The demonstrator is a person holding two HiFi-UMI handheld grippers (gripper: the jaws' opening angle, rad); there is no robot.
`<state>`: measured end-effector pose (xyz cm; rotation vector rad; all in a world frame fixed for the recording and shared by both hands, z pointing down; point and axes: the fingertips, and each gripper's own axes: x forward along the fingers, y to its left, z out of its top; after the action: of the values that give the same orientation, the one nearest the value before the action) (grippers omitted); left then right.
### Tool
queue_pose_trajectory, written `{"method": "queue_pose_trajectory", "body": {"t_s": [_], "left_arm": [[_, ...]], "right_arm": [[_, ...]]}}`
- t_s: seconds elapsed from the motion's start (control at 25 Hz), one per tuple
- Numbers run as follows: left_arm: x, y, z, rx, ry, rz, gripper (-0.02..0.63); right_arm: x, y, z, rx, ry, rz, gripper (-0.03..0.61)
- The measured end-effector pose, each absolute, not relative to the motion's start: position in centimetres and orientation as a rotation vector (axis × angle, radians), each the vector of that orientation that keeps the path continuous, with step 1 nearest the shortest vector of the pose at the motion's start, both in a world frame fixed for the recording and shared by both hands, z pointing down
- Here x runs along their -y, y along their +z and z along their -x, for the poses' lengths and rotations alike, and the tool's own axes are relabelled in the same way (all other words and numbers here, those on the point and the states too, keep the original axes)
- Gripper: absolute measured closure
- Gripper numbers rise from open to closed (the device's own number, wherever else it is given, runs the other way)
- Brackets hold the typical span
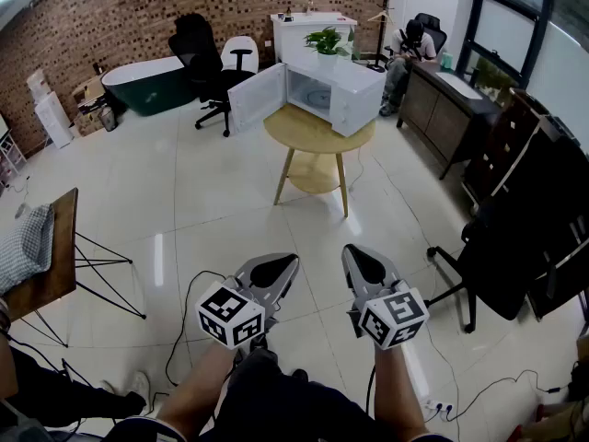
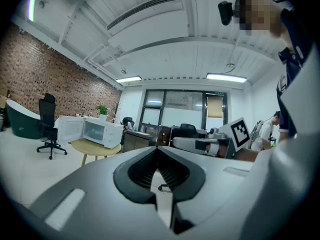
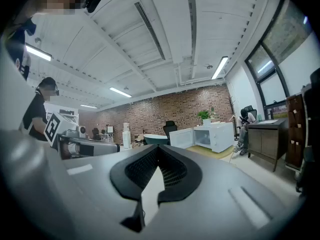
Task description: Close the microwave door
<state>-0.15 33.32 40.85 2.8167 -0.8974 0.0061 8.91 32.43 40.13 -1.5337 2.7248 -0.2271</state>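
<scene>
**White microwave stood open, both grippers shut and far from it**

White and boxy, the microwave [image 1: 342,92] sat on a round wooden table [image 1: 306,134] across the tiled floor, well apart from the person. Its door [image 1: 257,98] hung wide open to the left of the cavity, and a small potted plant [image 1: 327,40] stood on top.

The left gripper [image 1: 281,265] and the right gripper [image 1: 361,252] were held low, close to the person's body. Each had its jaws pressed together with nothing between them, as each gripper view showed.

The door would probably handle as a light, rigid panel swinging easily on its hinge. No grasp seemed needed: a shut gripper could push its outer face near the free edge, away from the hinge. The latch would likely want a firmer last press. The slim-legged table looked light, so a hard shove might slide the microwave or rock the table.

No brand or lettering on the microwave could be read at this range. The only print in view was the square black-and-white markers on the grippers' cubes.
</scene>
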Motion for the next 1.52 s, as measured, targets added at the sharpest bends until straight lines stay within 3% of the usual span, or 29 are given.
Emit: {"method": "queue_pose_trajectory", "body": {"t_s": [1.08,1.52], "left_arm": [[-9.1,39.4,7.5,0.844,-0.045,-2.811,0.601],[2.3,40.9,6.0,0.896,-0.006,-2.782,0.601]], "right_arm": [[-9.5,39.7,-2.6,-2.669,-0.245,1.702,0.577],[2.0,40.4,-3.9,-2.718,-0.269,1.646,0.577]]}}
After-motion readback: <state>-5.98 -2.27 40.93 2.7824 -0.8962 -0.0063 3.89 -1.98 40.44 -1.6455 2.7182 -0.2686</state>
